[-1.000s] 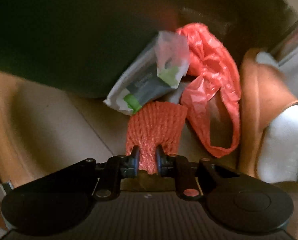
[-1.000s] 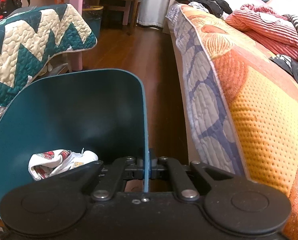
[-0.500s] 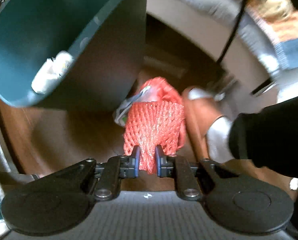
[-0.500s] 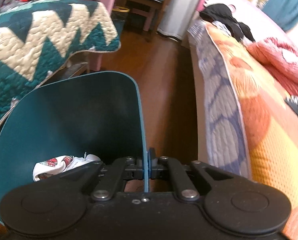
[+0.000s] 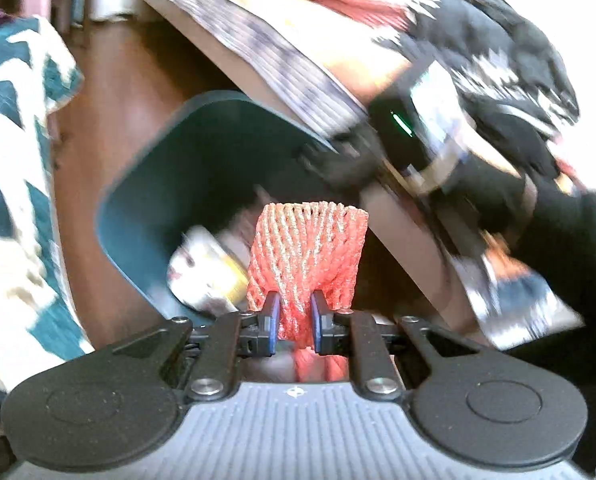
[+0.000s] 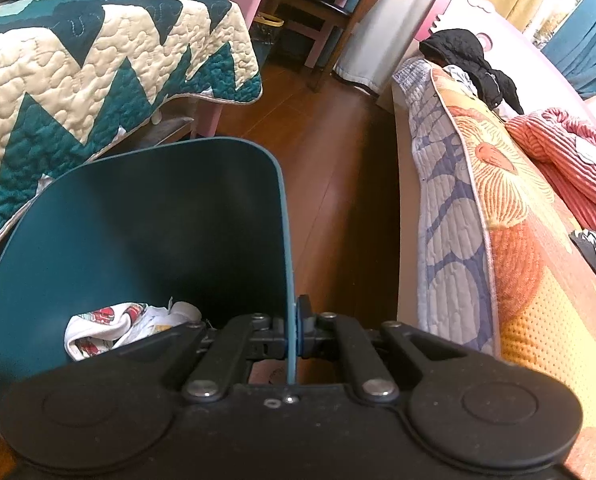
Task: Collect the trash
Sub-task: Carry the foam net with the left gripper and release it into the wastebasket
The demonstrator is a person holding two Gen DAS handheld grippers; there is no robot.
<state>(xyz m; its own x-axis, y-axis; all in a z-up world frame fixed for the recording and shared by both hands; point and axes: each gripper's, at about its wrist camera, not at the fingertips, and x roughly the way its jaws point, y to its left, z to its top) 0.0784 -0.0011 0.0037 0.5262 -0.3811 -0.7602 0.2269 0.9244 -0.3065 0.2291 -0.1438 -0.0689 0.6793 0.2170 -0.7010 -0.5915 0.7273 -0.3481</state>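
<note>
Bedding fills the right of the right wrist view: an orange and yellow quilt [image 6: 538, 280] over a bed, with a red striped cloth [image 6: 570, 160] and a black garment [image 6: 470, 60] lying on top of it. Opposite, on the left, a teal and cream zigzag quilt [image 6: 97, 60] hangs over another piece of furniture, and a strip of brown wooden floor [image 6: 338, 160] runs between the two.

On that floor strip stands the teal trash bin [image 6: 157, 232], its open mouth turned toward both cameras. The right gripper [image 6: 293, 328] has its two fingers pressed together on the bin's right wall, one finger inside and one outside, with the thin rim running up between them. Low inside the bin lies a crumpled white wrapper with red print [image 6: 109, 328].

In the left wrist view, which is blurred, the bin [image 5: 201, 168] sits below the bed edge, and the right gripper's dark body shows at the bin's far rim, with the person's black sleeve behind it. The left gripper [image 5: 293, 320] is clamped on an orange foam net sleeve [image 5: 306, 252], which fans out upward from the fingers. The net is held in front of the bin's opening, just beside the white wrapper [image 5: 201, 276]; whether it is already inside the rim I cannot tell.
</note>
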